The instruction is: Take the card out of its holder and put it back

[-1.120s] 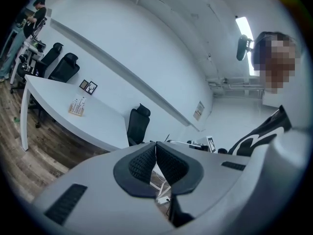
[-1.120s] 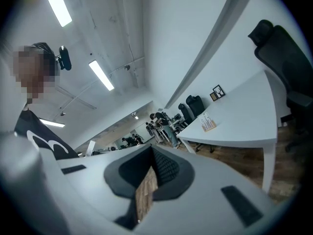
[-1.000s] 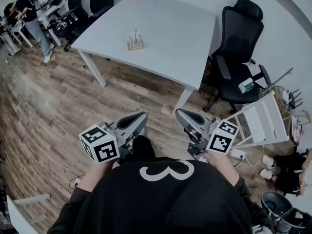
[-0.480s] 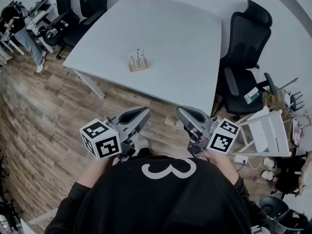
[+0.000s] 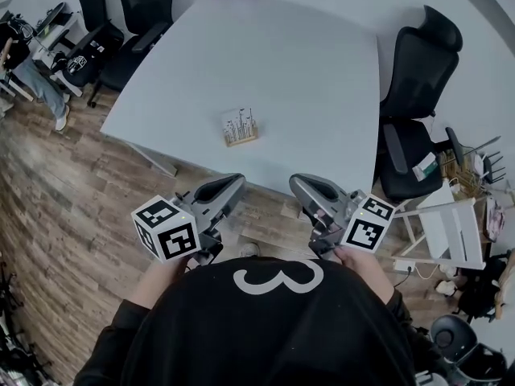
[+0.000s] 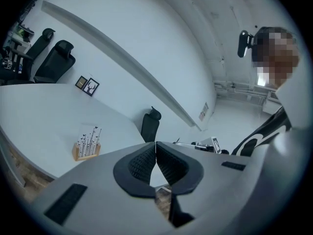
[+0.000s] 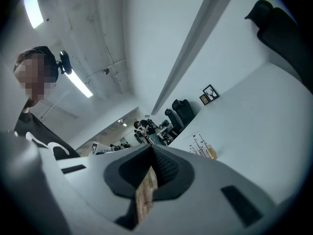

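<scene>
White worktop [image 5: 282, 71] has come nearer; card holder [image 5: 240, 128] seemingly untouched; left gripper [image 5: 232, 186] and right gripper [image 5: 299, 186] jaws closed, empty.

head view looks steeply down; all share the table [image 5: 282, 71].

White table [image 5: 306, 71], tan holder [image 5: 241, 139] — black chair [image 5: 414, 63], wood-grain floor [image 5: 64, 183]

White table [image 5: 306, 79], wood floor [image 5: 72, 191], black chairs [image 5: 414, 71]
</scene>
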Available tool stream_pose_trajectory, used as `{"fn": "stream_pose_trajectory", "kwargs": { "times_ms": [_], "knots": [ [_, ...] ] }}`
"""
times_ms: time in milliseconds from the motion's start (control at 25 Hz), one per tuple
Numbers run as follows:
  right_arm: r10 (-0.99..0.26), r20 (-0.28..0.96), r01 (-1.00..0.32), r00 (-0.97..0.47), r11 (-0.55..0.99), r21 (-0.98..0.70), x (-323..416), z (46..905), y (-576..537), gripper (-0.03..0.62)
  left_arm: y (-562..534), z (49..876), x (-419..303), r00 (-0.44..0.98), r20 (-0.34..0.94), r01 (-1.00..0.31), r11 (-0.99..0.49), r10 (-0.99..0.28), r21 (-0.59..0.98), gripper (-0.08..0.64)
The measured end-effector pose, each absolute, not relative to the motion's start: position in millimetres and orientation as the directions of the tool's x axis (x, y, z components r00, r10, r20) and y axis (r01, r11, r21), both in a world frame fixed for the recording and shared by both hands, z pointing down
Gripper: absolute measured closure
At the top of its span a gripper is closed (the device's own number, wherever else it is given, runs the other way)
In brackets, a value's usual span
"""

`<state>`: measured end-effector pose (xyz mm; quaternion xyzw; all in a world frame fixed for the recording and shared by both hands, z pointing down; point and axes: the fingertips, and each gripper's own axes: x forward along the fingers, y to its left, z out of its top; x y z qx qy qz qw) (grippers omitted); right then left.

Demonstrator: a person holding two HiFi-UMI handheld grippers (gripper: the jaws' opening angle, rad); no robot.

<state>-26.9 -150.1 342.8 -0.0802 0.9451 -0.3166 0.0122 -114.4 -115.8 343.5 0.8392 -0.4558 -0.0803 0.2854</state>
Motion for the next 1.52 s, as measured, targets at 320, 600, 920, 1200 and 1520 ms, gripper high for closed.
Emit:
{"fn": "stream_pose_trajectory", "kwargs": {
  "times_ms": [320, 600, 920, 1200, 1520],
  "knots": [
    [-0.169, 0.048, -0.162, -0.984, 0.766, -0.622, -54, 360, -172, 0.583, -147, 365, -149, 0.565, 0.144, -0.728, -0.408, -0.813, 0.551, 0.545],
    [-0.181, 0.065, -0.180, -0.981, 0.747, -0.640, -67, 374, -186, 0.583, -174, 385, -176, 0.552, 0.169, -0.762, -0.412, -0.817, 0.499, 0.545],
    [-0.212, 0.093, -0.220, -0.973, 0.726, -0.651, -62, 384, -201, 0.583, -207, 418, -201, 0.554, 0.257, -0.800, -0.421, -0.791, 0.427, 0.543],
    [-0.252, 0.123, -0.269, -0.960, 0.703, -0.659, -47, 392, -208, 0.583, -231, 447, -220, 0.560, 0.329, -0.824, -0.470, -0.760, 0.315, 0.466],
    [-0.279, 0.154, -0.308, -0.948, 0.677, -0.669, -35, 399, -213, 0.583, -257, 468, -227, 0.567, 0.362, -0.822, -0.483, -0.740, 0.301, 0.449]
  ]
}}
